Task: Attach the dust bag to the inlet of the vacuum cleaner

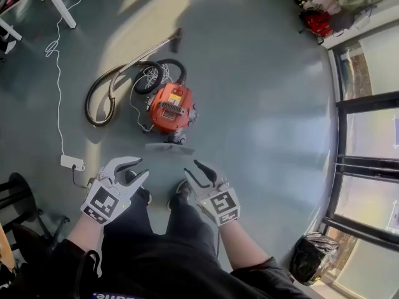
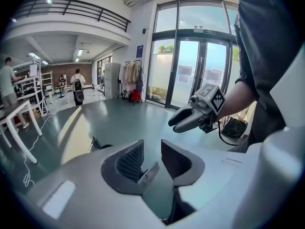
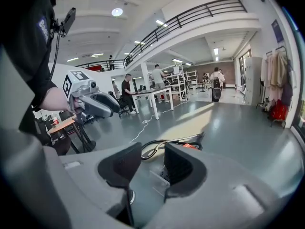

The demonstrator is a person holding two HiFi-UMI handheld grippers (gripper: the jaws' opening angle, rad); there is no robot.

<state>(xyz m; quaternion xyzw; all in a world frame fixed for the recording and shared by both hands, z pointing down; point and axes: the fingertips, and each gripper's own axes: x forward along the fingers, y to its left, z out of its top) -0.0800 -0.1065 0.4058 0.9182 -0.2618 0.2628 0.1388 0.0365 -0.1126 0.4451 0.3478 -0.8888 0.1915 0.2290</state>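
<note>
An orange-red vacuum cleaner [image 1: 169, 108] sits on the grey floor ahead of me, its black hose [image 1: 100, 95] looped to its left and its wand [image 1: 149, 50] lying beyond. A pale flat piece [image 1: 167, 147] lies just in front of it; I cannot tell what it is. My left gripper [image 1: 143, 167] and right gripper [image 1: 190, 166] are held up at waist height, well short of the vacuum. The left gripper [image 2: 151, 149] is open with nothing between its pads. The right gripper [image 3: 152, 151] is open and empty too, with the vacuum's orange top [image 3: 190, 146] showing past it.
A white power strip [image 1: 72, 162] with a long cable lies on the floor at left, near a black stool [image 1: 19, 198]. White table legs [image 1: 61, 5] stand at far left. A black bag [image 1: 315, 257] sits by the glass doors [image 1: 368, 136]. People stand far off.
</note>
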